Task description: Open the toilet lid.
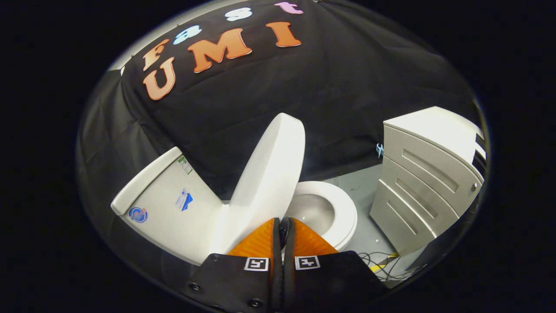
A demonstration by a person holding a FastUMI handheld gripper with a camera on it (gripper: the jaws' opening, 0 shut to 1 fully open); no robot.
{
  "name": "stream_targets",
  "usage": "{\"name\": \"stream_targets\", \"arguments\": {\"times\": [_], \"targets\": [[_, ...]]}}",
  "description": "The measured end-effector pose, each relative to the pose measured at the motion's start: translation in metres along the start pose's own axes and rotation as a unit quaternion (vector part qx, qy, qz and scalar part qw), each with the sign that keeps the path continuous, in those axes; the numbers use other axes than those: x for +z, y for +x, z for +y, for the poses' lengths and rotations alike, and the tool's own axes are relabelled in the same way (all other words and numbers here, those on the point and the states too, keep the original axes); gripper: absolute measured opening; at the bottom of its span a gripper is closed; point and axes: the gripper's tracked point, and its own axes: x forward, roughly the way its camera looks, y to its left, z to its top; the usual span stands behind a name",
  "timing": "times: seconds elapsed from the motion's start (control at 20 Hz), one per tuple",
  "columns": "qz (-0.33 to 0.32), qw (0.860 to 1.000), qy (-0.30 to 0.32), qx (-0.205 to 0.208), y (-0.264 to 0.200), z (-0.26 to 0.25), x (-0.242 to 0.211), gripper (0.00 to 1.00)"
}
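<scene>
Lid raised, tool closed, empty.

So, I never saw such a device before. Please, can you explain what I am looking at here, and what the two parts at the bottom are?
The camera rides on a hand-held gripper and looks forward along its two fingers; those are the two parts at the bottom. The fingers are closed together and hold nothing. Just ahead of them stands a white toilet. Its lid is already raised and stands nearly upright, so you can see the seat and bowl. The tank is left of the lid. To the right stands a white drawer cabinet, with some cables on the floor before it.
</scene>
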Motion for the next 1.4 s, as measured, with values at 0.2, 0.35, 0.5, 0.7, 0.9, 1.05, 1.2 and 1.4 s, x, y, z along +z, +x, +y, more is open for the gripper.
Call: {"name": "stream_targets", "arguments": {"times": [0.2,0.35,0.5,0.7,0.9,1.05,1.2,1.4], "targets": [[-0.014,0.999,-0.038,-0.004,-0.005,0.023,0.008,0.08],[-0.017,0.997,-0.069,-0.015,-0.009,0.035,0.013,0.08],[-0.03,0.995,-0.095,-0.016,-0.014,0.054,0.019,0.08],[-0.043,0.991,-0.128,-0.025,-0.017,0.072,0.024,0.08],[-0.058,0.987,-0.149,-0.026,-0.02,0.092,0.028,0.08],[-0.069,0.984,-0.164,-0.025,-0.021,0.107,0.031,0.08],[-0.082,0.978,-0.188,-0.029,-0.024,0.123,0.033,0.08],[-0.104,0.973,-0.206,-0.029,-0.025,0.146,0.037,0.08]]}}
